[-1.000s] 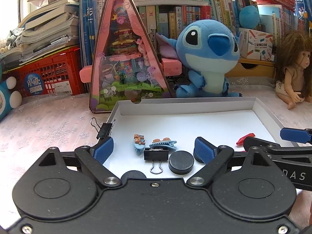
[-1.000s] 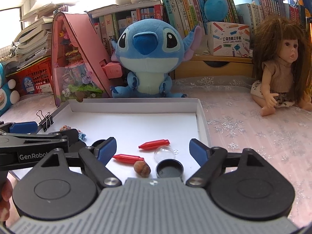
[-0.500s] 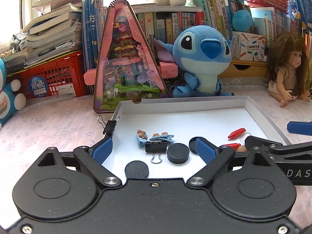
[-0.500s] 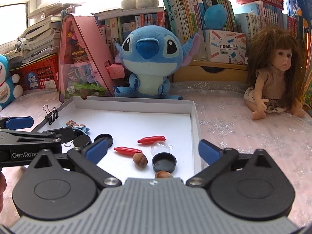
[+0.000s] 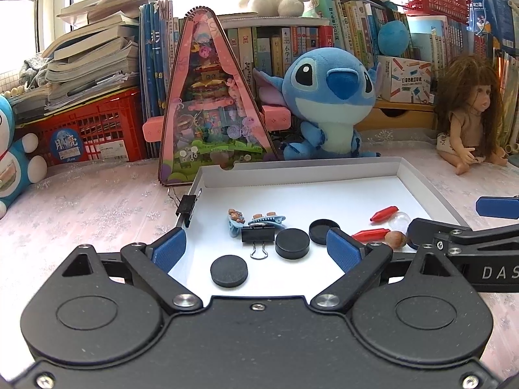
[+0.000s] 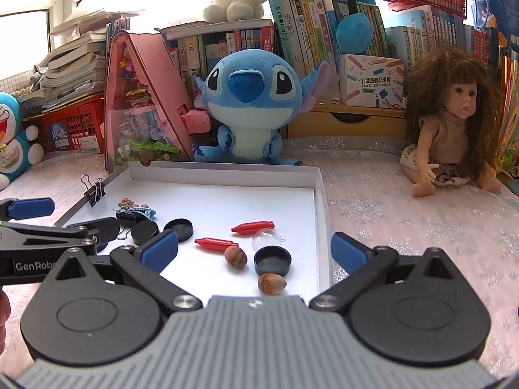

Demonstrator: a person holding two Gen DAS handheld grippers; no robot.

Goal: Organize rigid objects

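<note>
1. My left claw (image 5: pixel 256 248) and right claw (image 6: pixel 254 253) both gape wide, gripping nothing.
2. Caps, clips, acorns (image 6: pixel 235 256) lie in the white tray (image 6: pixel 223 170).
3. A blue plush (image 6: pixel 248 110) sits behind the tray.

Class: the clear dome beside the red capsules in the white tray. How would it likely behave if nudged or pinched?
The clear dome looks thin and hollow, so probably light and crushable. Its rounded, glossy surface may slip from pads. Nudged, it would likely skid or rock toward the black cap.
</note>
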